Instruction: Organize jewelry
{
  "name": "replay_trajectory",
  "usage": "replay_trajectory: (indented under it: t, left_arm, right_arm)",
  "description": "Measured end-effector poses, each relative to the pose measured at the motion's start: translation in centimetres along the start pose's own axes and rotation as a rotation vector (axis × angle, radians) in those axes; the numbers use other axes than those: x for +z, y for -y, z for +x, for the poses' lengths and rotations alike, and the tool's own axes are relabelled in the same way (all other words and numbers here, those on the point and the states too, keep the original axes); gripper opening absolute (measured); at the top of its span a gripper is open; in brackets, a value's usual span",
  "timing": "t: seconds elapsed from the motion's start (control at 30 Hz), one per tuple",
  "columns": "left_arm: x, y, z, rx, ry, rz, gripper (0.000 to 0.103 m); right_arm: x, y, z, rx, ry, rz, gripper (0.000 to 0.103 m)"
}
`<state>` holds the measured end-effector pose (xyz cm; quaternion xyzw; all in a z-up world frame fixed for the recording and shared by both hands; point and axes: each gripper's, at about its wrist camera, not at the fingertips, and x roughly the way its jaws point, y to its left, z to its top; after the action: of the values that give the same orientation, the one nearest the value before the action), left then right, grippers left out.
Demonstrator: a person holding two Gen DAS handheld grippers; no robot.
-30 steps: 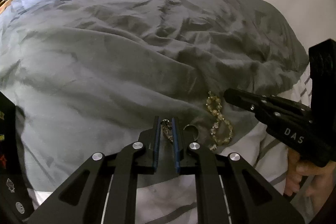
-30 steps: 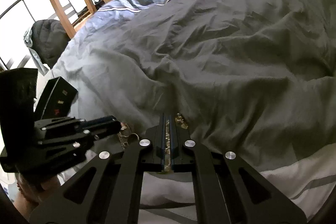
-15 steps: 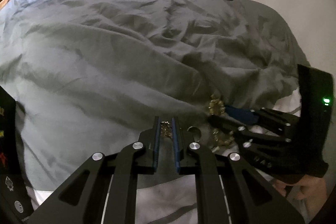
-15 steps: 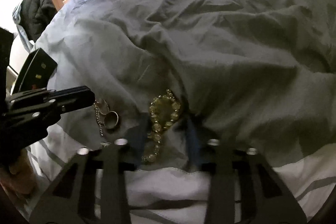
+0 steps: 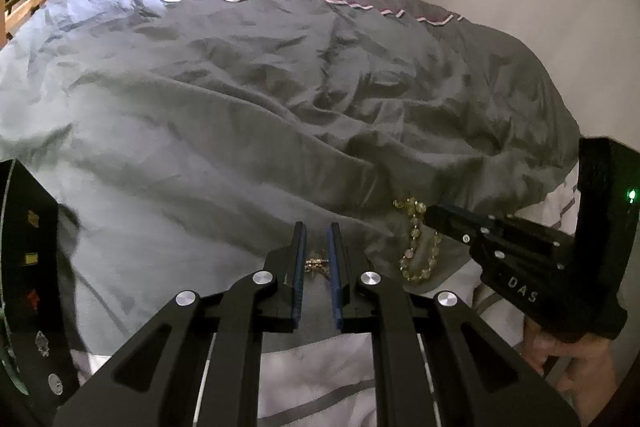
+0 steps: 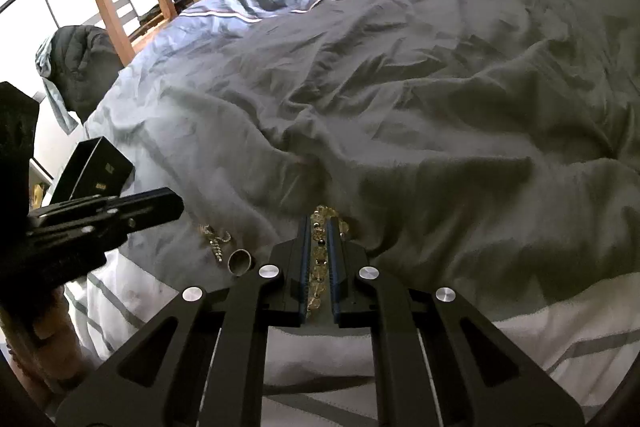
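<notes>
Jewelry sits on the grey duvet (image 5: pixel 280 115) near the bed's foot edge: beaded bracelet (image 6: pixel 318 259) lies between the right gripper (image 6: pixel 318 227) pads, which look narrowed but not pinching. Close gently on one bead run. Left gripper (image 5: pixel 317 227) hovers part-open over the small chain (image 5: pixel 316 263).

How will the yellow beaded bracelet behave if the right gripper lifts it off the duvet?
The beaded bracelet lies in a twisted loop on the duvet, so it will probably hang limp rather than hold shape. Its round, glossy beads could slip between the right gripper's fingers. It looks small, so likely light.
</notes>
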<state>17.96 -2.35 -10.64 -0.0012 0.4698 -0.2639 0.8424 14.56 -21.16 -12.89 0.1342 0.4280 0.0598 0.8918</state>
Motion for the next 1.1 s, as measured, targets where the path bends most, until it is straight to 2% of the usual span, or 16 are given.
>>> replay_trajectory:
  t: [0.13, 0.33, 0.43, 0.47, 0.5, 0.53, 0.57, 0.63, 0.67, 0.73, 0.83, 0.87, 0.97, 1.1]
  left_arm:
    - [0.2, 0.3, -0.8, 0.01, 0.013, 0.003, 0.011]
    - [0.0, 0.2, -1.2, 0.003, 0.008, -0.005, 0.011]
    - [-0.3, 0.0, -0.4, -0.012, -0.02, -0.003, 0.011]
    - [-0.6, 0.1, 0.2, -0.009, -0.038, 0.002, 0.016]
    - [-0.8, 0.0, 0.9, 0.002, -0.059, 0.001, 0.038]
    - [-1.0, 0.0, 1.6, 0.021, -0.073, 0.003, 0.056]
    - [-1.3, 0.1, 2.2, 0.046, -0.075, 0.013, 0.067]
    - [-1.4, 0.1, 3.2, 0.053, -0.101, 0.026, 0.066]
    - [-1.5, 0.0, 3.6, 0.054, -0.11, 0.028, 0.065]
    - [-1.5, -0.3, 4.2, 0.066, -0.124, 0.027, 0.054]
    - [-1.5, -0.9, 4.5, 0.058, -0.14, 0.008, 0.027]
    - [-1.5, -1.0, 4.4, 0.04, -0.14, 0.008, 0.009]
    - [-1.4, -0.8, 3.8, 0.04, -0.124, 0.017, 0.004]
    - [-1.4, -0.3, 3.1, 0.037, -0.108, 0.034, 0.004]
  right_arm:
    - [0.3, 0.1, -1.0, 0.052, 0.024, 0.037, 0.009]
    - [0.3, -0.5, -2.5, 0.037, 0.029, 0.021, 0.009]
    - [0.0, -0.4, -2.8, 0.034, 0.024, 0.023, 0.009]
    - [-0.1, -0.3, -2.7, 0.031, 0.018, 0.026, 0.009]
    - [-0.3, -0.1, -2.5, 0.029, 0.01, 0.034, 0.009]
    - [-0.3, 0.0, -2.3, 0.029, 0.005, 0.04, 0.009]
    - [-0.3, 0.0, -2.1, 0.03, 0.001, 0.045, 0.009]
    - [-0.3, 0.0, -1.9, 0.032, -0.001, 0.047, 0.009]
    - [-0.3, 0.0, -1.9, 0.035, -0.001, 0.047, 0.009]
    - [-0.3, 0.0, -1.8, 0.038, 0.001, 0.049, 0.009]
    - [-0.3, 0.1, -1.5, 0.043, -0.006, 0.061, 0.009]
    - [-0.3, 0.1, -1.4, 0.047, -0.008, 0.065, 0.009]
    - [-0.4, -0.1, -1.3, 0.051, -0.012, 0.062, 0.009]
    - [-0.2, -0.1, -1.8, 0.059, 0.003, 0.065, 0.009]
